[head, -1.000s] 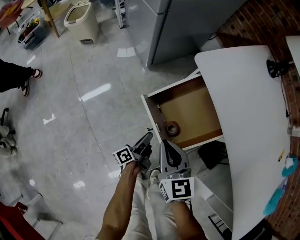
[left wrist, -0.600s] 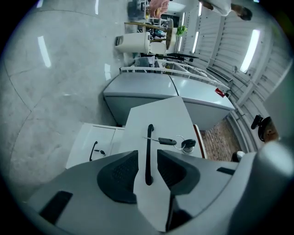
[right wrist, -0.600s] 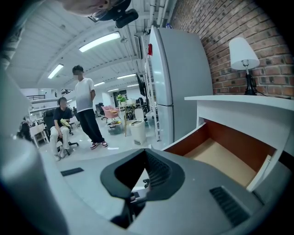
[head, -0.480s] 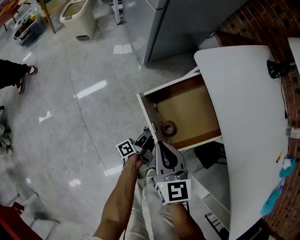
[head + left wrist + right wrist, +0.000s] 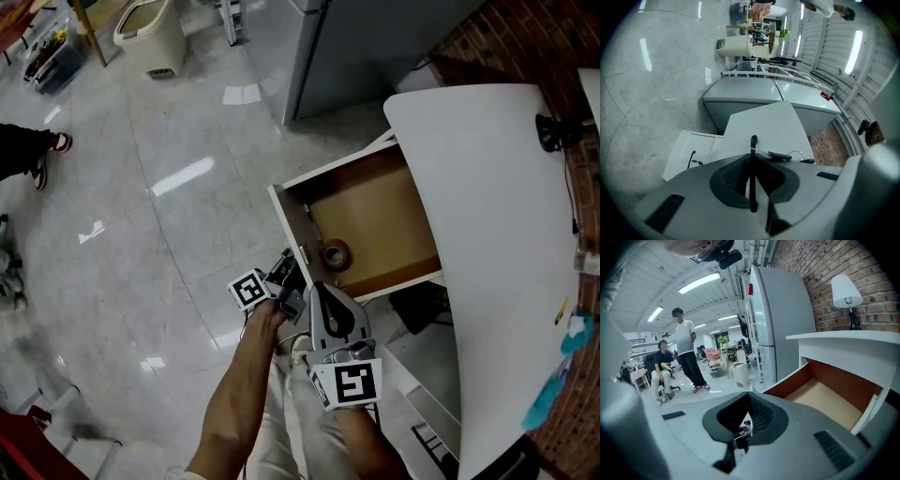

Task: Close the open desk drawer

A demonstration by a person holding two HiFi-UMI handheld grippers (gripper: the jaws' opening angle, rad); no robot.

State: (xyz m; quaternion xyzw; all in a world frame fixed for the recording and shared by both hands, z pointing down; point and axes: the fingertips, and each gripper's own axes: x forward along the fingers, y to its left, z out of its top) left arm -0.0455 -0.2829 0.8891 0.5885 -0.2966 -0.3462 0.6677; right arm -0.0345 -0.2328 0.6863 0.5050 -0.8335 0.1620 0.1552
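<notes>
Though pulled open, the drawer (image 5: 384, 225) holds perhaps a tape roll (image 5: 335, 254).

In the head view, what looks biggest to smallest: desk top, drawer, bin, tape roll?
1. desk top
2. drawer
3. bin
4. tape roll
The bin is farther off and partly cut off, so it looks smaller than it is.

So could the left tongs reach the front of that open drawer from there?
Probably yes. The left tongs hover right beside the drawer front, at its nearer end, and nothing stands between them. Their jaws have just been closing, with nothing between them.
</notes>
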